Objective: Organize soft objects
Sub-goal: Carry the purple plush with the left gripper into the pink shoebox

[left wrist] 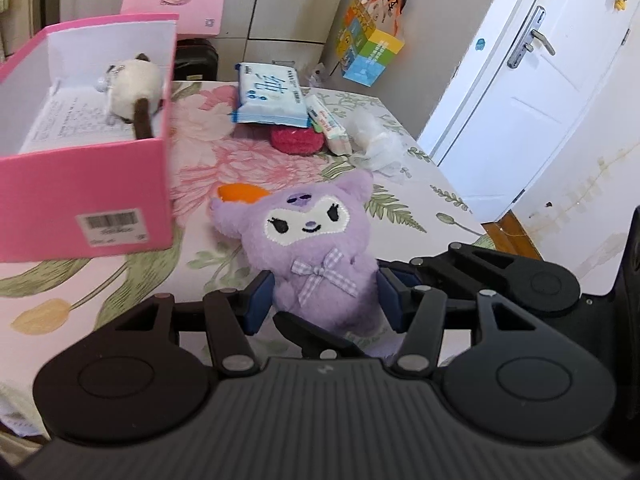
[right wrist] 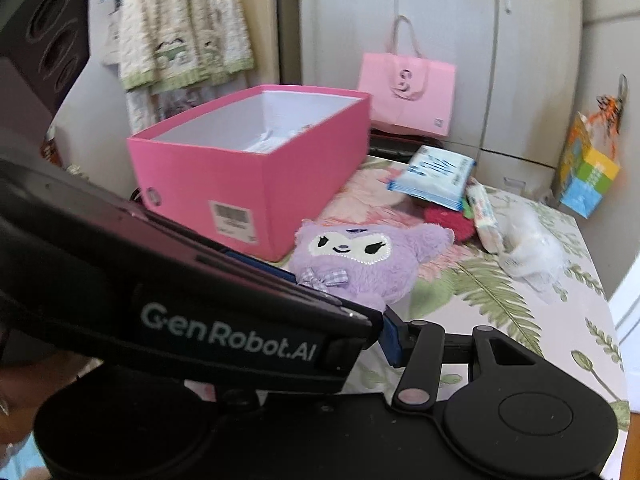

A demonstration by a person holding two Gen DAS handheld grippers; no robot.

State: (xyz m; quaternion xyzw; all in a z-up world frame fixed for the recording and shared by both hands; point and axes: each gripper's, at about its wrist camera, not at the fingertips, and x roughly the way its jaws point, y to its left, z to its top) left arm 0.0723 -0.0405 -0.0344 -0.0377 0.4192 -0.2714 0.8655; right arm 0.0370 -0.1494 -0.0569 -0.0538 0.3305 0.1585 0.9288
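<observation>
A purple plush toy (left wrist: 316,248) (right wrist: 360,256) with a checked bow faces up just over the floral-covered surface (left wrist: 400,208). My left gripper (left wrist: 325,304) is shut on its body, a blue pad pressing each side. The right gripper (right wrist: 344,316) comes in from the right and grips the toy's lower body. One of its fingers (left wrist: 312,332) passes under the toy, and its right pad (right wrist: 390,336) sits at the toy's foot. Its left finger is hidden behind the left gripper's housing (right wrist: 224,332). An open pink box (left wrist: 88,196) (right wrist: 240,168) stands to the left, holding a white and brown plush (left wrist: 136,88).
Behind the toy lie a red fuzzy item (left wrist: 296,140), a blue tissue pack (left wrist: 272,100), a small tissue packet (left wrist: 332,128) and crumpled white plastic (left wrist: 376,140). A pink paper bag (right wrist: 408,96) stands by the cupboards. A white door (left wrist: 520,80) is on the right.
</observation>
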